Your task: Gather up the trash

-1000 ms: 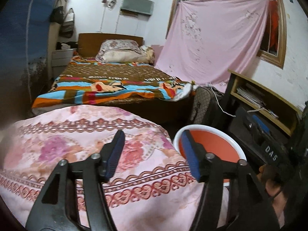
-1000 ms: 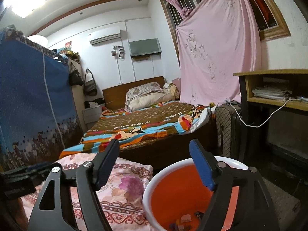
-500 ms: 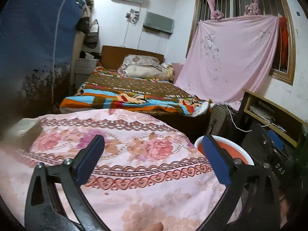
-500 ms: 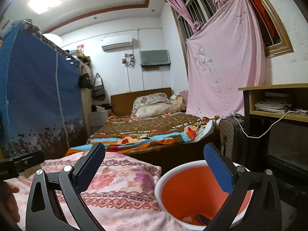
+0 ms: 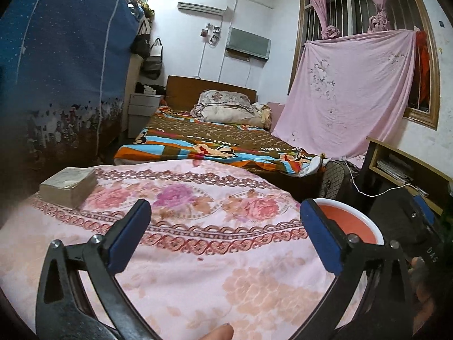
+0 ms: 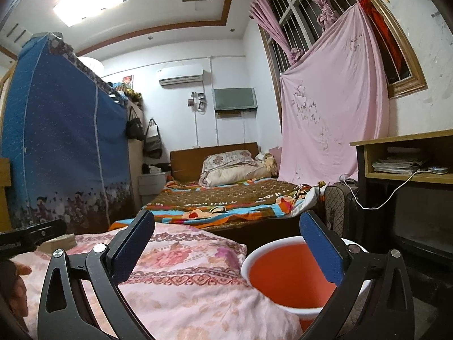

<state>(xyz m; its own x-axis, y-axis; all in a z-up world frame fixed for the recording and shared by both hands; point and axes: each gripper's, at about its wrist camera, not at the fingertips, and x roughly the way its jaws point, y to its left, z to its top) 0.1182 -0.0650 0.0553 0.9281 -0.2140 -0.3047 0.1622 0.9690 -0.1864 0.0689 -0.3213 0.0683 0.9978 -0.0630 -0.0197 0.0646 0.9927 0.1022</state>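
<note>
Both the left gripper and right gripper gape fully wide, holding nothing. The orange bucket stands just beside the pink floral quilt

Both wrist cameras look along their fingers across the pink floral quilt toward the bed, sharing the orange bucket.

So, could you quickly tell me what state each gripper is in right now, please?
Left gripper: open, nothing between its jaws.
Right gripper: open, nothing held, the orange bucket beyond it.
</note>
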